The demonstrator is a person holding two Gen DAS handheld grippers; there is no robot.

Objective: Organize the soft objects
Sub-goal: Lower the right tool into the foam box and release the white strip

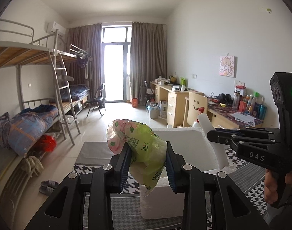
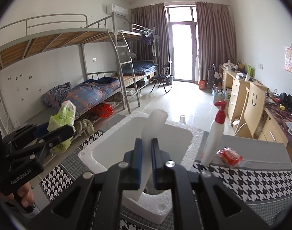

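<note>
Two grippers over a white foam box [image 2: 100,153] on a houndstooth mat [image 2: 251,180]; box at centre, open side up; left gripper [image 1: 148,159] clamped on a green tissue pack [image 1: 144,143], held above the box's near corner; right gripper [image 2: 146,163] pinched tight on a white foam sheet [image 2: 155,122], standing upright in the box; at 3 o'clock of the box, pump bottle [image 2: 213,138], then red packet [image 2: 230,156] beside it.

Foam box [image 2: 138,149] floor hidden; red packet [image 2: 230,156] label unreadable
</note>
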